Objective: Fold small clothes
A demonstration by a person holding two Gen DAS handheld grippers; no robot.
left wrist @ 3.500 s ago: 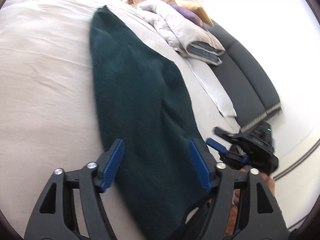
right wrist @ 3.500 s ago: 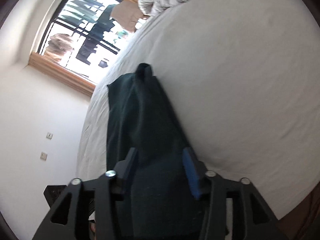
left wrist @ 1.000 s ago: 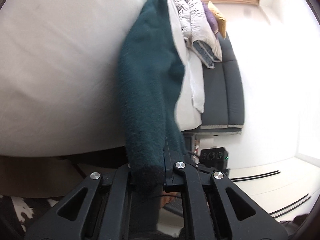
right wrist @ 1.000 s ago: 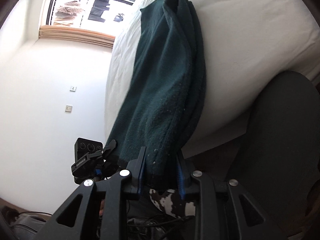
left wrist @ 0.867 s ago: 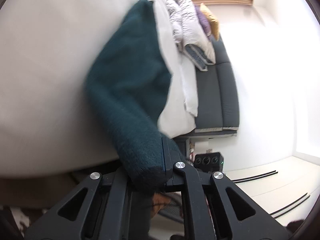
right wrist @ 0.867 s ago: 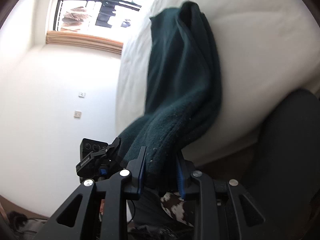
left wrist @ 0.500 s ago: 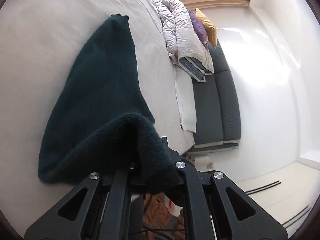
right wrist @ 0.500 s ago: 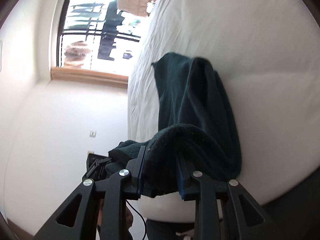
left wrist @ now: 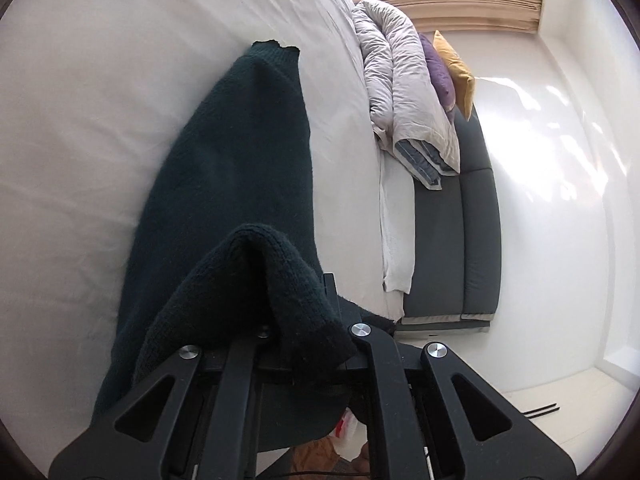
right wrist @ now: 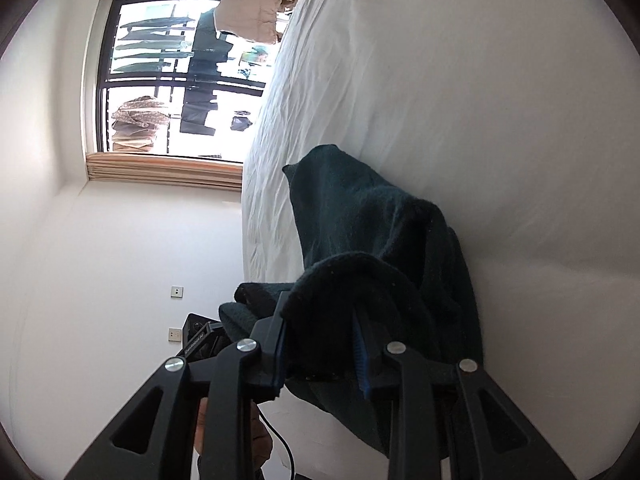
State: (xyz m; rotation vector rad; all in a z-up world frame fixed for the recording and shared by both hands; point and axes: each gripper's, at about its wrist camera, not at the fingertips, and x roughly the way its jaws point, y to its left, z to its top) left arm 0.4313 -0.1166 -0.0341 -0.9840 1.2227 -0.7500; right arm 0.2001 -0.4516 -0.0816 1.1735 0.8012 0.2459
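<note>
One dark green knitted sweater lies on the white-sheeted bed, its long axis running away from the near edge toward the far side, the near end lifted and doubled over. Two hand-held grippers hold that end: the left hand-held gripper clenched on the hem, the right hand-held gripper grasping a thicker bunch. A folded grey quilt sits near two cushions, purple and mustard, by a dark headboard.

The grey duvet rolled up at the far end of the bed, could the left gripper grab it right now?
Probably not: the left gripper is shut on the dark green sweater, and the grey duvet lies farther along the bed.
</note>
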